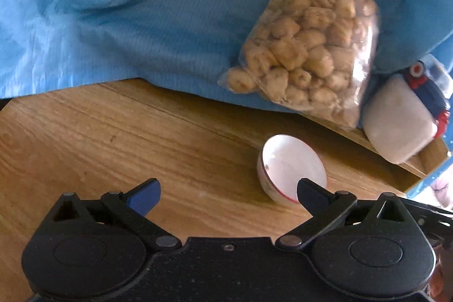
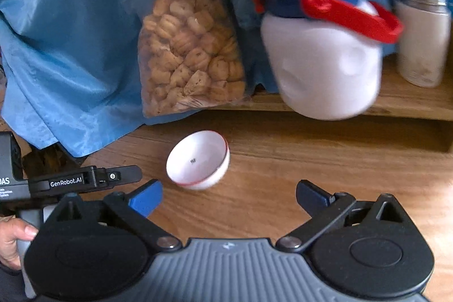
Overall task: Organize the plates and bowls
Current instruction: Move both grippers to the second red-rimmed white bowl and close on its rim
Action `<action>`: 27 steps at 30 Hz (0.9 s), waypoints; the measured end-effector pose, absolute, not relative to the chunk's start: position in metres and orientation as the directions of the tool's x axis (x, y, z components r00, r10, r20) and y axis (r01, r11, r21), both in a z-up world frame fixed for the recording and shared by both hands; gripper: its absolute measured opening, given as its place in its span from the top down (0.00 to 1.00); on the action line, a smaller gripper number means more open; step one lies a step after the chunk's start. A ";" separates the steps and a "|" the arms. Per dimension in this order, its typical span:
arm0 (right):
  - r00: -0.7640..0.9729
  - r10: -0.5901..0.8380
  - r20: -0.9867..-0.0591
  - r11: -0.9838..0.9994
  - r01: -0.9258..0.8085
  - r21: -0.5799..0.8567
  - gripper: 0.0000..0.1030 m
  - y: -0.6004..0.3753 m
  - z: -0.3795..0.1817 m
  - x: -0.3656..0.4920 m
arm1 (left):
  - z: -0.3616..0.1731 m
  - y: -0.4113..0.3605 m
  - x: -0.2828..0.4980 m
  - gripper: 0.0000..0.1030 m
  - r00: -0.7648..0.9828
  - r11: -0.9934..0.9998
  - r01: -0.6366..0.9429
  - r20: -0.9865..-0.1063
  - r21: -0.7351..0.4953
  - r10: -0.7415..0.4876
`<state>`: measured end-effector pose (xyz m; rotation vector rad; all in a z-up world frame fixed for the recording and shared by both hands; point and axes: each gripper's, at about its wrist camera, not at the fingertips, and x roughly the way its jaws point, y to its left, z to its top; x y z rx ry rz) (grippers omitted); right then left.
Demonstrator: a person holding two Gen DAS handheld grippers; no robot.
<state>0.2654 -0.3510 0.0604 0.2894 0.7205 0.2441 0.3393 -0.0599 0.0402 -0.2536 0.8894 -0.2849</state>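
one small white bowl [image 2: 198,163] lies tipped on its side on the wooden table [image 1: 113,132], near a snack bag [image 2: 189,53]; left gripper [image 1: 228,196] and right gripper [image 2: 229,196] spread wide, empty. organizing looks barely begun.

A wooden worktop [image 2: 283,174] carries a small white bowl [image 2: 198,162] tipped on its side. Behind the bowl hangs blue cloth [image 2: 70,47]; a raised wooden ledge [image 2: 410,101] behind it bears a white jar [image 2: 320,61] and a steel-lidded canister [image 2: 421,38].
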 end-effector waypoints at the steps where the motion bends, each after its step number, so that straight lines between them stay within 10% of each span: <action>1: 0.722 0.320 -0.614 0.932 -0.122 0.341 0.00 -0.348 0.059 0.273 | 0.039 -0.062 0.343 0.01 0.597 0.936 0.135 -0.727 -0.325 -0.339; 8: 0.706 0.350 -0.616 0.926 -0.161 0.342 0.03 -0.338 0.049 0.312 | 0.027 -0.075 0.371 0.01 0.549 0.949 0.132 -0.776 -0.287 -0.310; 27: 0.665 0.381 -0.642 0.918 -0.188 0.349 0.56 -0.319 0.029 0.337 | 0.027 -0.099 0.383 0.01 0.561 0.963 0.189 -0.783 -0.194 -0.268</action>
